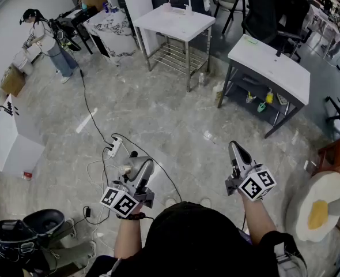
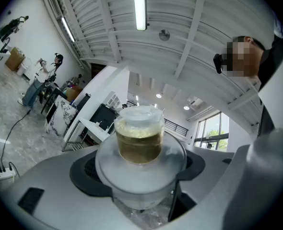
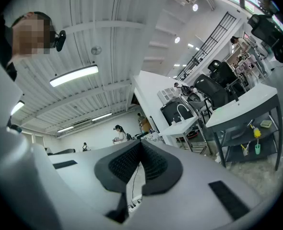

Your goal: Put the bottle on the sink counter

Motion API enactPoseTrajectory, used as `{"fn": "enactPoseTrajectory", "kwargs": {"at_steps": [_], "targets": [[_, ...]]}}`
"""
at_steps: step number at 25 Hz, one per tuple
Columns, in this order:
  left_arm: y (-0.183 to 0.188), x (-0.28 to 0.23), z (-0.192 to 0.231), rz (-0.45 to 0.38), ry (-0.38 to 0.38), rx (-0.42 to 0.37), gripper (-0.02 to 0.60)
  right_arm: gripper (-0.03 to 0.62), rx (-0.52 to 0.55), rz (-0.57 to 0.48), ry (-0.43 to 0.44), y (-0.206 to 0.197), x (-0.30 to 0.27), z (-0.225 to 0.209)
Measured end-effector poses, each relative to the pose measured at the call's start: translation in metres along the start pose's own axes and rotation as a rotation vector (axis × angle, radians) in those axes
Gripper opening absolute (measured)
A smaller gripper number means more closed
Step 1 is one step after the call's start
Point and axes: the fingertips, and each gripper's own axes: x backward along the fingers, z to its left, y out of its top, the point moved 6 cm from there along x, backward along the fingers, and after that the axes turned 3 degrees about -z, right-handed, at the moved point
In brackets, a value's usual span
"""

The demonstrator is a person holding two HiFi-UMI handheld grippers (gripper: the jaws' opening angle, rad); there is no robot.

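Gripping of the bottle (image 2: pixel 139 137) by the left gripper (image 1: pixel 136 167) is noted: the jaws stand wide, one black pad on each side of the clear body, and the bottle is held up between them. The bottle is seen end-on in the left gripper view, cap pointing away from the camera. A yellow-brown liquid is visible inside, and the cap is clear. In the head view only a small pale part of it can be made out at the gripper's tip.

The right gripper (image 3: pixel 140 164) is held level beside the left, well apart from it. Its jaws are brought together, the ribbed pads meeting, and nothing is seen between them.

Both grippers are held out above a grey marbled floor (image 1: pixel 158 114). The sink counter (image 1: pixel 173 21), a white top on a metal frame with a white tap at its far edge, stands ahead across the floor, well apart from both grippers. The bottle is not on it.

A second white-topped counter (image 1: pixel 271 68) on a dark frame stands to the right of the first. A power strip (image 1: pixel 114 149) with cables lies on the floor just ahead of the left gripper. A person (image 1: pixel 46 39) is seen standing at the far left.
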Motion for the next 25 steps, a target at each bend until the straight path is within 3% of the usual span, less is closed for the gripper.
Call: {"fn": "enactPoseTrajectory", "kwargs": {"at_steps": [4, 10, 18, 21, 25], "targets": [[0.015, 0.000, 0.012, 0.022, -0.005, -0.086, 0.353, 0.029, 0.010, -0.001, 0.000, -0.008, -0.015, 0.016], [0.019, 0.001, 0.028, 0.026, -0.007, -0.108, 0.353, 0.029, 0.002, 0.006, -0.011, -0.016, -0.027, 0.026], [0.039, 0.000, 0.052, 0.063, -0.040, -0.205, 0.353, 0.031, 0.101, 0.024, -0.026, -0.037, -0.052, 0.060], [0.046, 0.002, 0.061, 0.069, -0.079, -0.199, 0.353, 0.031, 0.109, 0.017, -0.032, -0.043, -0.061, 0.072], [0.060, 0.004, 0.080, 0.072, -0.094, -0.134, 0.353, 0.031, 0.090, 0.001, -0.043, -0.051, -0.073, 0.090]]}}
